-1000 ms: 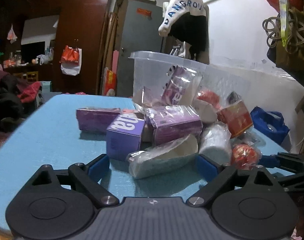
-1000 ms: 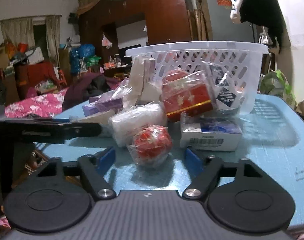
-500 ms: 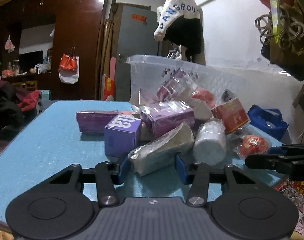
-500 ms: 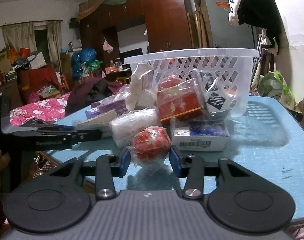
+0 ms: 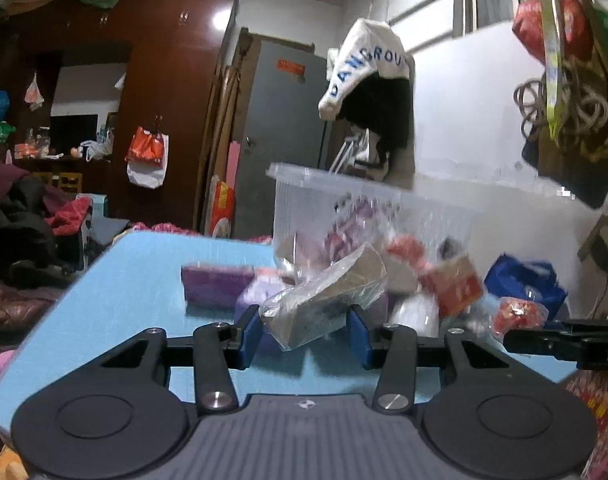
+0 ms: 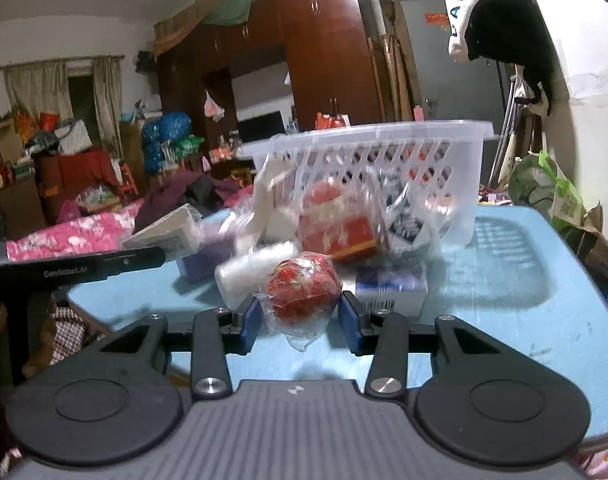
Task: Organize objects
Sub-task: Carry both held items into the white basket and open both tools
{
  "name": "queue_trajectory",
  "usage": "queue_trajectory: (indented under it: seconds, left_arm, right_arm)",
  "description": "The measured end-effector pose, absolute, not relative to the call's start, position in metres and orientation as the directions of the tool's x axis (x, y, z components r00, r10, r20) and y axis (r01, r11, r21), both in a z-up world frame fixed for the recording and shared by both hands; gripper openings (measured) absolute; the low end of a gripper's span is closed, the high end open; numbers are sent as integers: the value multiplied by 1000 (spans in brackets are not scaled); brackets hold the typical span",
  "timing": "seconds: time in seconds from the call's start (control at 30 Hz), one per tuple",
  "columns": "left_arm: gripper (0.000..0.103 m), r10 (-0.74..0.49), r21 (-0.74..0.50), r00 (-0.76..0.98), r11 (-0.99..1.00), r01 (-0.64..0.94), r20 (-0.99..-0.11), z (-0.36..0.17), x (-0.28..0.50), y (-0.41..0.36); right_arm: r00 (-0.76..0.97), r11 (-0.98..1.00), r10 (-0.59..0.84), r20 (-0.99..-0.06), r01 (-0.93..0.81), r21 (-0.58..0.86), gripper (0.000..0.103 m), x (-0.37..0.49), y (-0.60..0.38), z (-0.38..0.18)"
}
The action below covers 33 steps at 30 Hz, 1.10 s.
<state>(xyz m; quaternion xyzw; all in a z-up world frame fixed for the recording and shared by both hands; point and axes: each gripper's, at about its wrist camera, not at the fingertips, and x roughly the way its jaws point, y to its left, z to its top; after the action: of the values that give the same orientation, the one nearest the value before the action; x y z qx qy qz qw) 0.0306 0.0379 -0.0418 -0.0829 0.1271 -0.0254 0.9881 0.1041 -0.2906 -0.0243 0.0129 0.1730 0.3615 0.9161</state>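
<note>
My left gripper (image 5: 304,336) has its blue pads pressed on a plastic-wrapped grey wedge-shaped packet (image 5: 324,300), jaws still closing, and the packet hangs tilted above the blue table (image 5: 124,280). My right gripper (image 6: 300,322) is shut on a plastic-wrapped red ball (image 6: 302,292), held just above the table (image 6: 524,300). Behind both stands a white slotted basket (image 6: 456,132), whose rim also shows in the left wrist view as the basket (image 5: 304,176). In front of it lies a blurred pile of wrapped goods. The red ball (image 5: 518,312) also shows at the far right of the left wrist view.
The pile holds a purple box (image 5: 216,284), a red box (image 6: 336,232), a white wrapped roll (image 6: 248,272) and a barcoded white and blue box (image 6: 390,288). Clothes hang on the wall at the right. Furniture and bags crowd the room beyond the table's left edge.
Both grippers went from wide open to shut on their items. The grey packet and the red ball have risen off the table, and both views have tipped upward.
</note>
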Motion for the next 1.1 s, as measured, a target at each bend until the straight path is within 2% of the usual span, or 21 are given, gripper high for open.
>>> queue_trajectory:
  seconds: [0.17,0.33,0.43,0.6,0.7,0.73,0.77,0.8,0.83,0.9,1.0,1.1]
  left_arm:
    - [50,-99,-242,976,969,50,-194,-18,51,47]
    - [50,-126,-242,980,967,86,-156,23,98,43]
    - [49,-125,-210,981,973,93,-147,50,130,33]
    - [49,-106,-169,967,983,67,-232,72,183,16]
    - [50,-99,-150,959,987,60,-267,70,198,9]
    - [51,-85,-126,958,991,52,-275,68,200,6]
    - [67,-55,-83,960,996,34,-273,67,200,1]
    - [80,-21,-41,961,999,10,-277,66,200,-2]
    - [87,10,-10,961,1000,-13,-275,63,198,-5]
    - [87,9,1,971,1000,-9,-238,59,181,-3]
    - [88,-43,-54,978,998,32,-206,51,146,2]
    - [91,-98,-95,967,992,77,-236,26,120,-2]
  right_arm:
    - [693,731,680,-241,-666,146,46,116,-296,6]
    - [706,730,681,-196,-676,100,46,155,-285,53]
    - [727,751,651,-220,-658,48,46,191,-269,78]
    - [754,797,570,-325,-604,-5,46,252,-246,92]
    - [760,807,548,-349,-591,-22,46,262,-242,86]
    - [761,806,549,-345,-591,-21,50,261,-242,84]
    - [763,807,548,-341,-590,-24,57,259,-243,82]
    - [766,810,543,-344,-586,-27,85,256,-244,79]
    - [775,817,535,-336,-576,-27,103,251,-248,77]
    - [800,827,525,-289,-560,-46,103,232,-262,73]
    - [799,824,554,-235,-566,19,103,200,-289,61]
    - [788,823,559,-259,-565,57,101,177,-307,32]
